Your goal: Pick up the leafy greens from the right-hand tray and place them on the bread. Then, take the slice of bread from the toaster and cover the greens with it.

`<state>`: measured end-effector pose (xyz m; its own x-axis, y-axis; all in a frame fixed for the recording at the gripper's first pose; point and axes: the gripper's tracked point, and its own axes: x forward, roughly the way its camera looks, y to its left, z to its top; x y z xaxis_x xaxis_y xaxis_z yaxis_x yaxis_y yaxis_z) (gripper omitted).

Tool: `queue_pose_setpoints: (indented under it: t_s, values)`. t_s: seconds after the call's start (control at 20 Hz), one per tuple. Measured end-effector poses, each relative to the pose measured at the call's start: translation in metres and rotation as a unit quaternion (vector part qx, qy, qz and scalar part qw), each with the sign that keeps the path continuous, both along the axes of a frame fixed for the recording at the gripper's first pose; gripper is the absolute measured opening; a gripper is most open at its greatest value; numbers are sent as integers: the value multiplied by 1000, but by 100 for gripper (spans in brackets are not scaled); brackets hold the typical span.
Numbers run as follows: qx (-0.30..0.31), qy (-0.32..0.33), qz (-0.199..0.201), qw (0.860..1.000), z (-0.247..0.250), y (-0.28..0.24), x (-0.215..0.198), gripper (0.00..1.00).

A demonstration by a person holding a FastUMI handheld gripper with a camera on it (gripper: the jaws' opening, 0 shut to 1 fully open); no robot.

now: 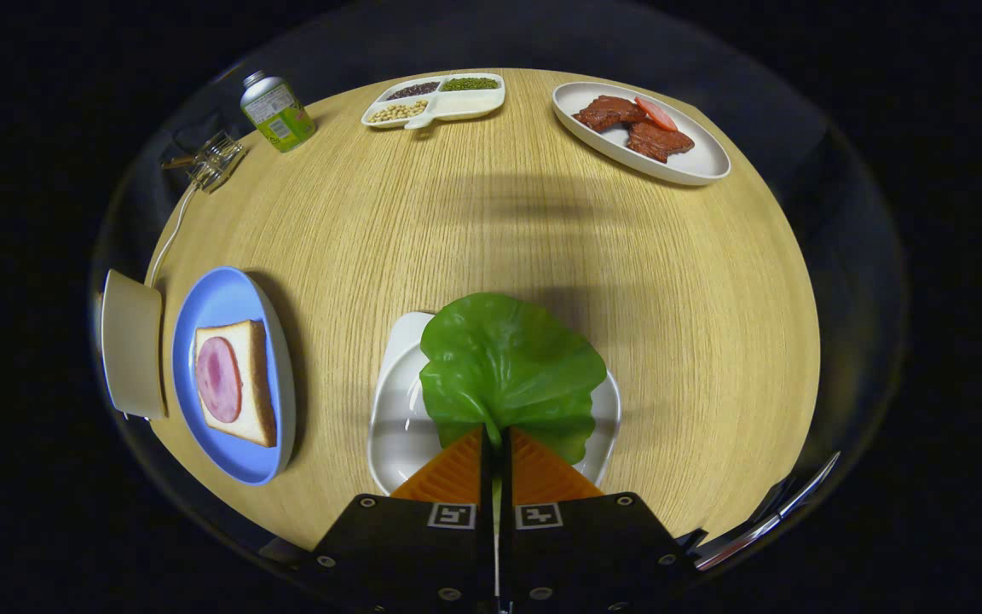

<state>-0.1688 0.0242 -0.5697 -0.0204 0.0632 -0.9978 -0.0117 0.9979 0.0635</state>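
Observation:
My gripper (pixel 496 437) is shut on the leafy greens (pixel 504 367), its two orange fingers pressed together on the leaf's near edge. The green leaf spreads out ahead of the fingertips, over the white tray (pixel 393 418) below it. To the left lies a blue plate (pixel 227 303) with a slice of bread (pixel 248 354) topped by a round pink slice of ham (pixel 218 379). Beyond that plate's left side stands the cream-coloured toaster (pixel 131 341), seen partly; I cannot make out any bread in it.
At the far side of the round wooden table (pixel 678 281) stand a white oval plate with brown meat pieces (pixel 640 132), a divided dish of beans (pixel 436 98), a green can (pixel 278 111) and a clear plug on a white cable (pixel 214 162).

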Motion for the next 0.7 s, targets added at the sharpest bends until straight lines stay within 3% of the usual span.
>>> queue_pose_setpoints:
  t_s: [0.25, 0.7]
  values:
    - [20, -23, -25, 999, 25, 9, 9, 2]
    - [71, -48, -13, 996, 63, 58, 29, 2]
